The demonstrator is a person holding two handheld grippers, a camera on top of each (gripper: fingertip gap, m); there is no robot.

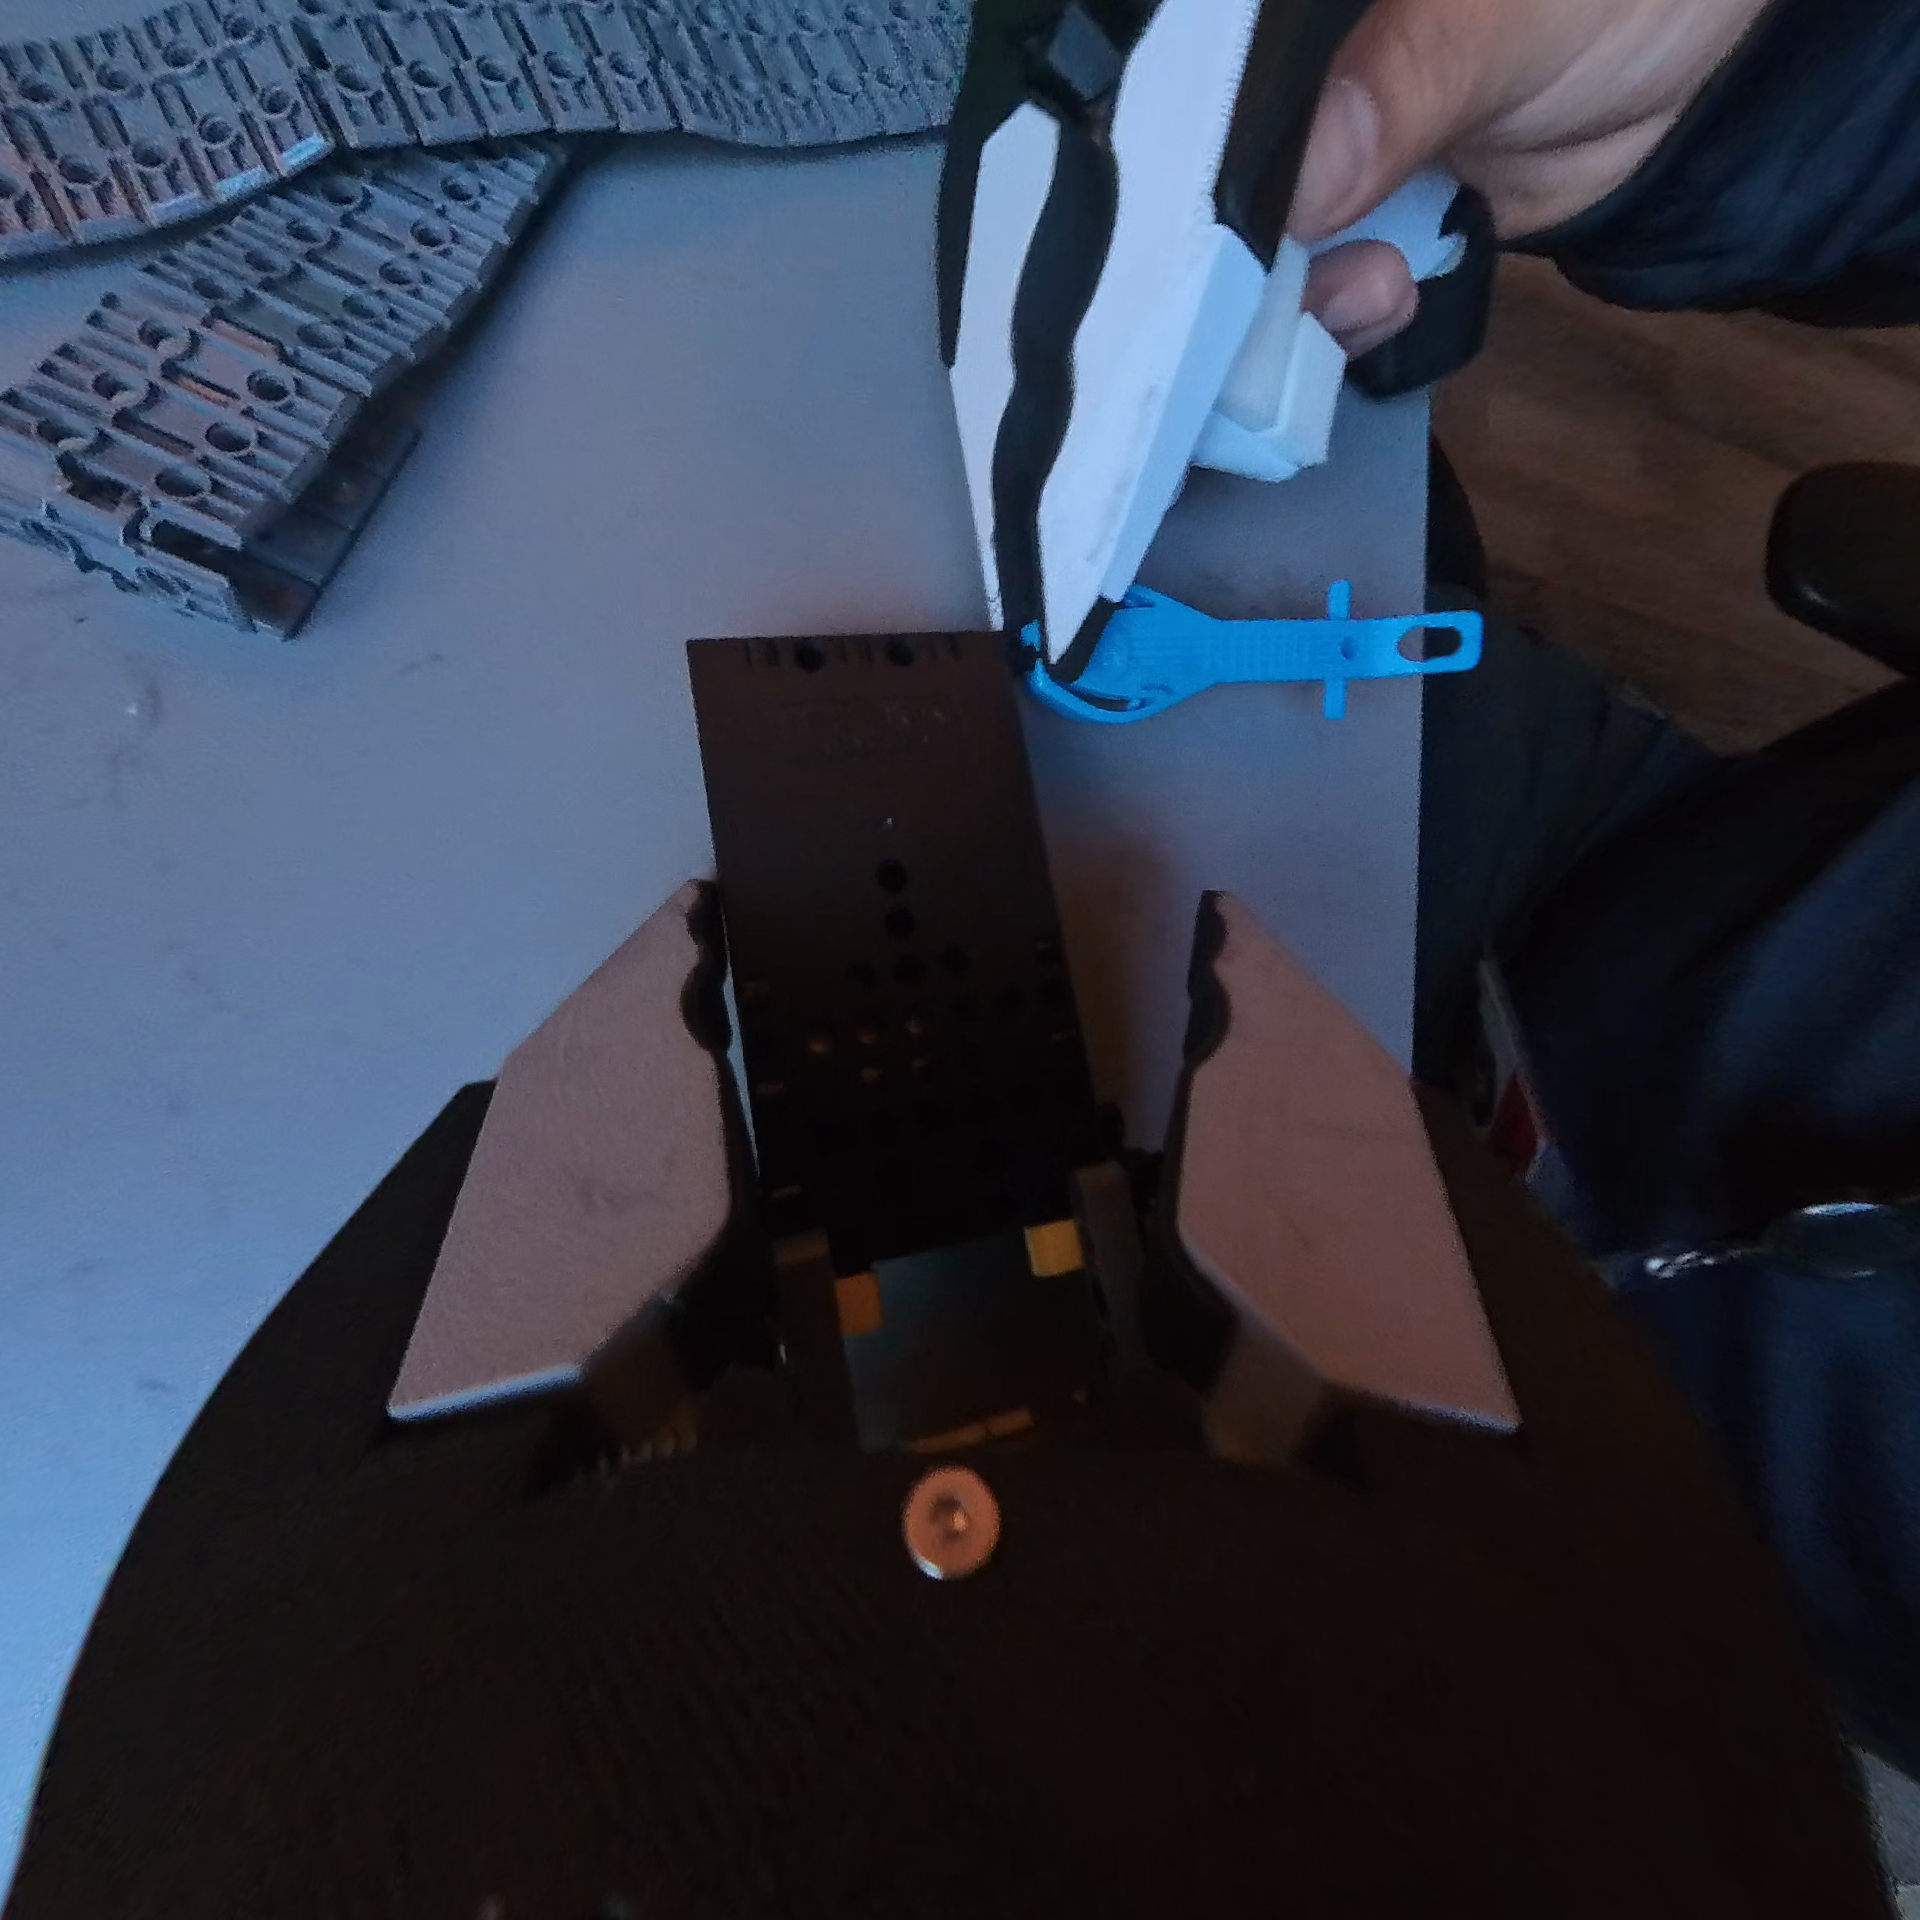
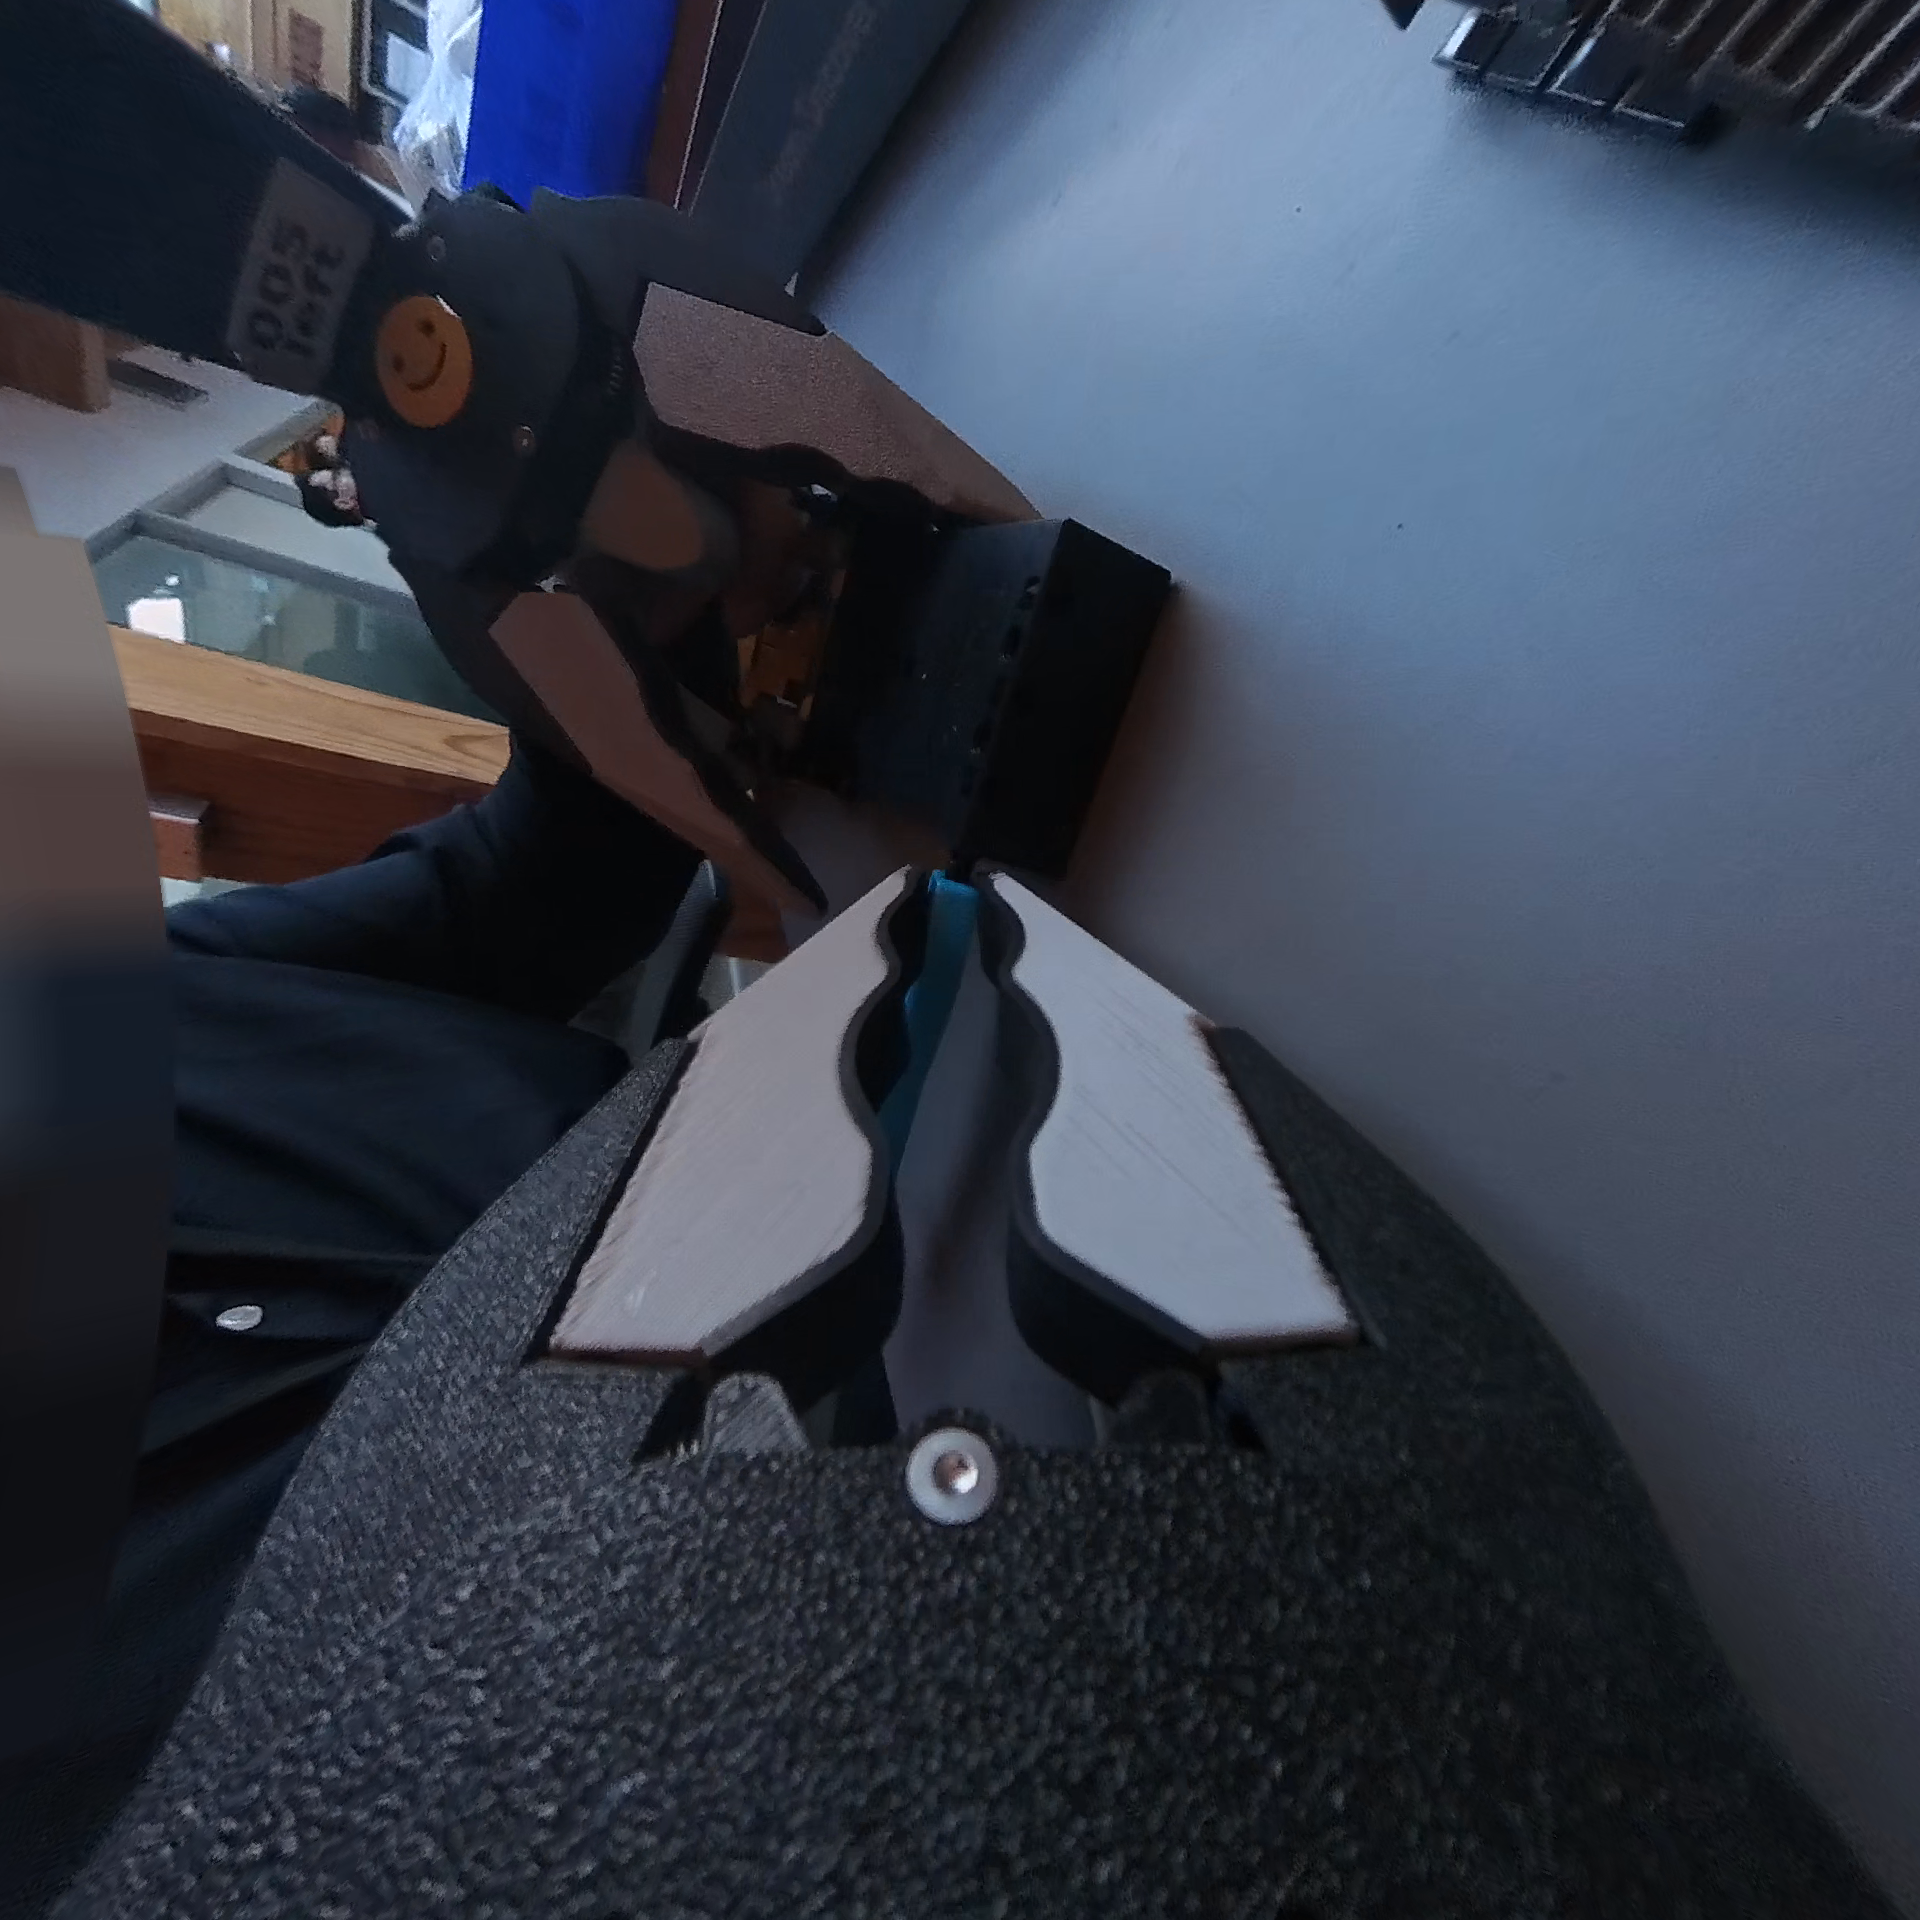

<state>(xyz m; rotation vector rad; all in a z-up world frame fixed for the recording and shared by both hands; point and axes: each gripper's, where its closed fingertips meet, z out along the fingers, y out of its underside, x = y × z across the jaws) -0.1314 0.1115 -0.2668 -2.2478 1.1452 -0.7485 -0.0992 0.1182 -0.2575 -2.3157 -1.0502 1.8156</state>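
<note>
Both tongs busy, left apart around black block, right pinching half-hidden blue clip.

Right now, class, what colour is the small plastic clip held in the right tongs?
Bright blue. The plastic clip shows best in the left wrist view, pinched at one end by the right tongs.

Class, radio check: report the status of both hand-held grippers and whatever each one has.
Left hand-held gripper open around black block on grey table. Right hand-held gripper shut on blue plastic clip, clip's tip at the block's corner. Grey part trays well aside.
</note>
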